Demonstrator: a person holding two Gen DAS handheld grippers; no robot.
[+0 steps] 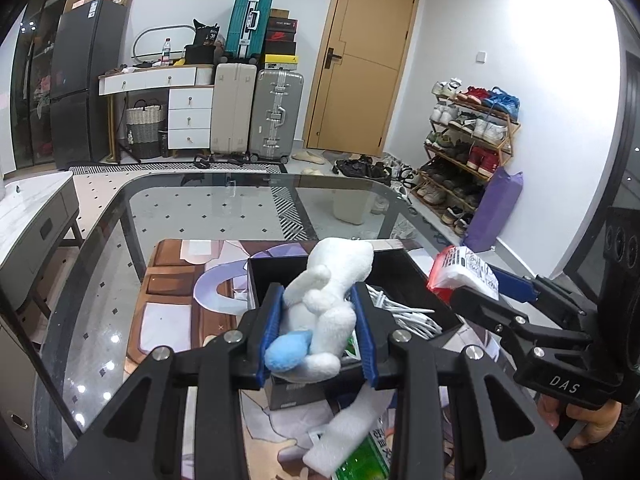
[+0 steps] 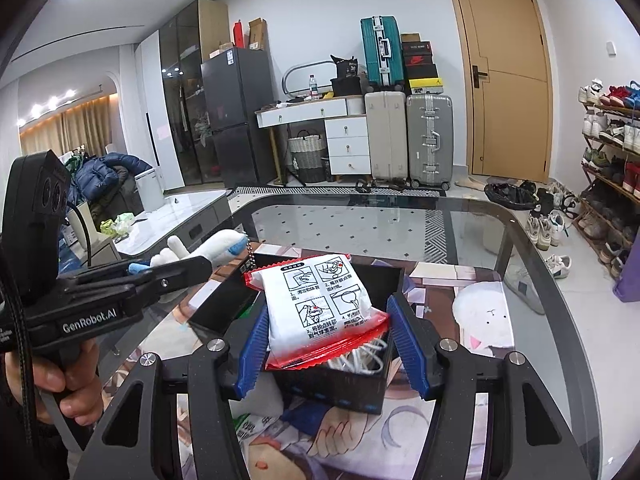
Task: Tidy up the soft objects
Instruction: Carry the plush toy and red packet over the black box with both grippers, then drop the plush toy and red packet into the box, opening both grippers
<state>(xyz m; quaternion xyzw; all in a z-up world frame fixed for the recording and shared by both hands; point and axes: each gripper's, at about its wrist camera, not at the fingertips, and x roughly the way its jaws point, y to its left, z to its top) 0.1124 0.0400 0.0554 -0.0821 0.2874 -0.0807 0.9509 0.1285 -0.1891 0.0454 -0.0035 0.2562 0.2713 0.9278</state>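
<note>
My left gripper (image 1: 320,332) is shut on a white plush toy (image 1: 332,296) with a blue part, held above the near left corner of a black open box (image 1: 404,264). The toy also shows in the right wrist view (image 2: 212,250). My right gripper (image 2: 326,342) stands over the box (image 2: 340,390). A white and red packet (image 2: 324,304) lies between its blue pads (image 2: 254,350), touching the left pad, with a gap to the right pad. The packet also shows in the left wrist view (image 1: 464,272). White cables (image 1: 404,314) lie in the box.
The box sits on a printed mat (image 2: 476,312) on a glass table (image 1: 224,204). A green packet (image 1: 364,460) and white foam strip (image 1: 344,432) lie near me. Suitcases (image 1: 256,112), drawers, a door and a shoe rack (image 1: 464,148) stand behind.
</note>
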